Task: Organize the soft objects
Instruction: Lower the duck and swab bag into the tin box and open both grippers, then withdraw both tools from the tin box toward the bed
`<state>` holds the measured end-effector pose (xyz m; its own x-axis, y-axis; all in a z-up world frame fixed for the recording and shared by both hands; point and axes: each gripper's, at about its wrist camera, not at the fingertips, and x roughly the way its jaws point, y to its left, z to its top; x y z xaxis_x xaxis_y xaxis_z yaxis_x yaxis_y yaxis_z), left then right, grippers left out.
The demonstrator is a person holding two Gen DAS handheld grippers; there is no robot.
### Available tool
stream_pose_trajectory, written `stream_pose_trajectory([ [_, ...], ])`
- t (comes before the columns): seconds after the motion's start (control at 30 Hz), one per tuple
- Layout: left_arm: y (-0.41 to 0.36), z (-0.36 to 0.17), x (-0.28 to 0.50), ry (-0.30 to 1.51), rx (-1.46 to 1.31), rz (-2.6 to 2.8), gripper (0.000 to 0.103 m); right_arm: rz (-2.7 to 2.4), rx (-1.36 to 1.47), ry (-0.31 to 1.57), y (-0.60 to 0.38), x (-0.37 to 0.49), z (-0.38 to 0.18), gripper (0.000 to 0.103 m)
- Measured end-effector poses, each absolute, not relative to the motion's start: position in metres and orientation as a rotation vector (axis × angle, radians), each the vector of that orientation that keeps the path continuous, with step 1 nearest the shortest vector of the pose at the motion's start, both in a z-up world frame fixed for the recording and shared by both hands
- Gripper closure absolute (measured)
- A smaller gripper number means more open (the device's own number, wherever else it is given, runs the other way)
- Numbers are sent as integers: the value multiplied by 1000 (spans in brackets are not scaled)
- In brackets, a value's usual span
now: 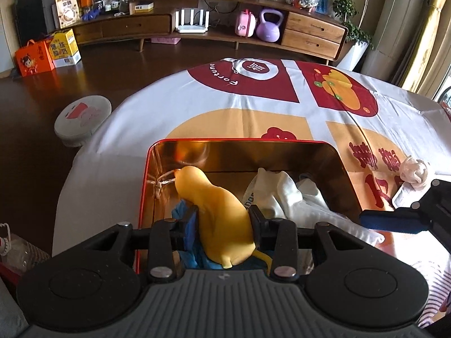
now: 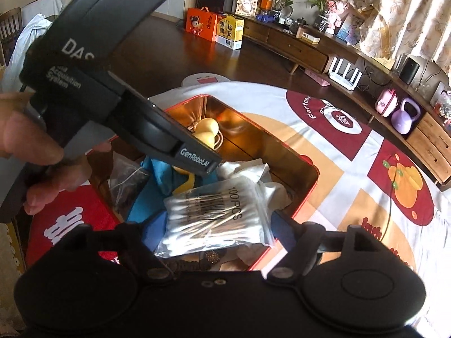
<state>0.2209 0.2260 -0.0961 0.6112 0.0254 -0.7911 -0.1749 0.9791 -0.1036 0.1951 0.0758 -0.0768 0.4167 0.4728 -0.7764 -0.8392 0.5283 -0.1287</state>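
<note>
Much of the room is dark wooden floor (image 1: 56, 90), with a long low wooden cabinet (image 1: 313, 33) along the far wall, its shelves crowded. Nearer lies a smooth, lightly creased tablecloth (image 1: 141, 107), white with red and orange printed blocks; its edges run out of view.

On the cloth stands a rectangular tin (image 1: 239, 142) with rounded corners, a red rim and shiny golden walls. Its near side is hidden behind both tools.

The left gripper (image 1: 224, 218) reaches down into the tin, partly closed, with its pads against both sides of a soft, smooth yellow gourd toy (image 1: 214, 197). The toy's lower end is hidden against crumpled blue cloth (image 1: 180, 211). A person's hand (image 2: 36, 146) holds this tool, though only the fingers show.

The right gripper (image 2: 218, 235) stands wide apart over the tin. A clear crinkly bag of cotton swabs (image 2: 214, 208) lies between its pads, not visibly squeezed. Folded white cloth (image 1: 284, 194) sits beside the bag.

A dark braided item (image 2: 194, 264) below the bag is too hidden to identify. A thin knotted string (image 1: 166, 181) runs from the toy's tip.
</note>
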Motion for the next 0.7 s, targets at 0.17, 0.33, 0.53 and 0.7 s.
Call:
stream_pose_trajectory([
  [0.17, 227, -90, 216, 880, -187, 131, 42, 872, -540, 746, 71, 194, -71, 20],
  [0.33, 227, -82, 211, 863, -187, 141, 38, 865, -501, 744, 63, 195, -64, 18],
  [0.53, 224, -71, 201, 836, -184, 151, 29, 860, -450, 737, 52, 194, -53, 16],
  [0.7, 219, -60, 193, 820, -176, 157, 29, 851, -422, 727, 42, 191, -44, 14],
])
